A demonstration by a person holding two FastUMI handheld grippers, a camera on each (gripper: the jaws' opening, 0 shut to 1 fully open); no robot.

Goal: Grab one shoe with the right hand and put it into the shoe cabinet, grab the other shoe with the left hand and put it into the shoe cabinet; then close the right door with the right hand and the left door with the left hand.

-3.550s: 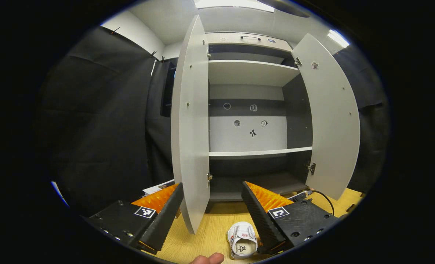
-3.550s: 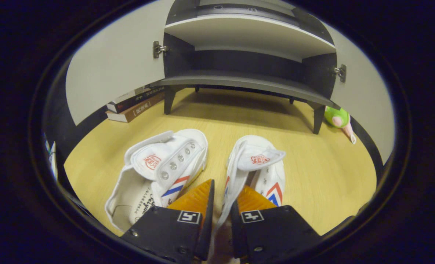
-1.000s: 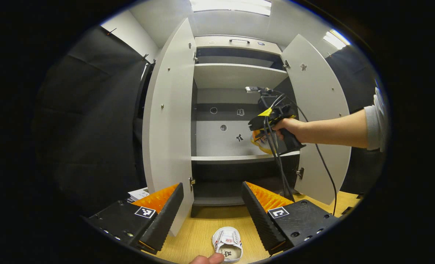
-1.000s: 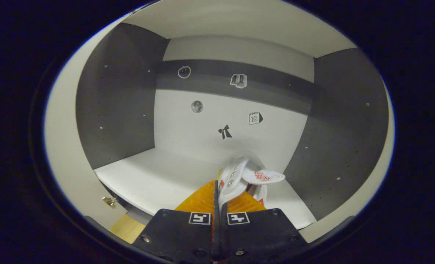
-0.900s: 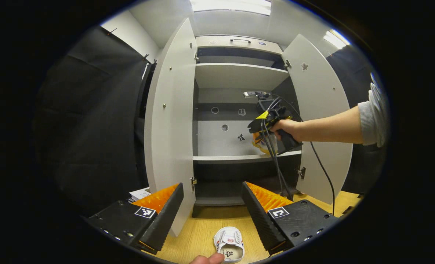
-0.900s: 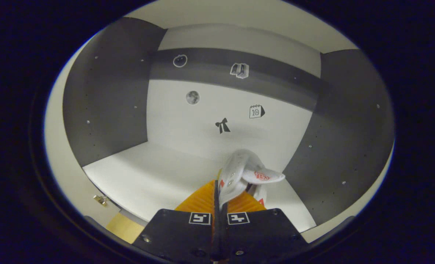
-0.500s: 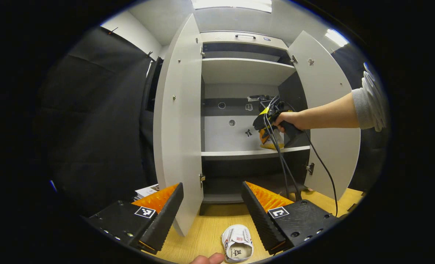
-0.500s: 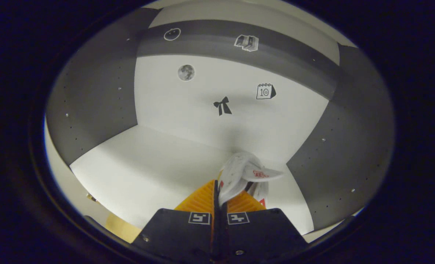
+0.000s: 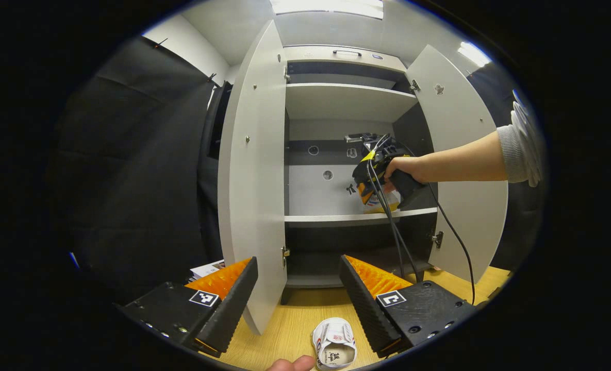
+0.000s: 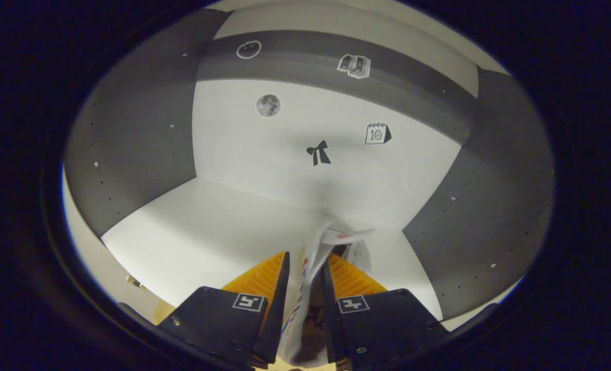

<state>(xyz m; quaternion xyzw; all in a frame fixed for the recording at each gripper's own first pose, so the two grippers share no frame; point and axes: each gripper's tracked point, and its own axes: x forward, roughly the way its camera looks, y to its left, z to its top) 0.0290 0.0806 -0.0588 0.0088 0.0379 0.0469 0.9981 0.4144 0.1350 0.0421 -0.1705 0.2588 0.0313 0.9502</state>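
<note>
The shoe cabinet [image 9: 346, 103] stands with both doors open, left door [image 9: 253, 180] and right door [image 9: 465, 170]. A hand holds my right gripper [image 9: 375, 175] inside the middle compartment, at its right end. One white shoe [image 10: 336, 237] stands on the middle shelf [image 10: 207, 232] near the right wall. My right gripper [image 10: 305, 257] is open, its jaws standing apart on either side of the shoe's heel. The other white shoe [image 9: 334, 349] lies on the wooden floor [image 9: 284, 330] before the cabinet. Above it hangs my left gripper [image 9: 297, 263], open and holding nothing.
A black cable [image 9: 393, 226] hangs from the right gripper down across the lower compartment. Books [image 9: 207, 268] lie on the floor left of the cabinet, behind the left door. A fingertip [image 9: 291, 364] shows at the bottom edge. The top shelf [image 9: 346, 100] holds nothing.
My right gripper carried the shoe from the floor into the middle compartment, lowered it onto the shelf, and its jaws have just parted. My left gripper has barely shifted.
</note>
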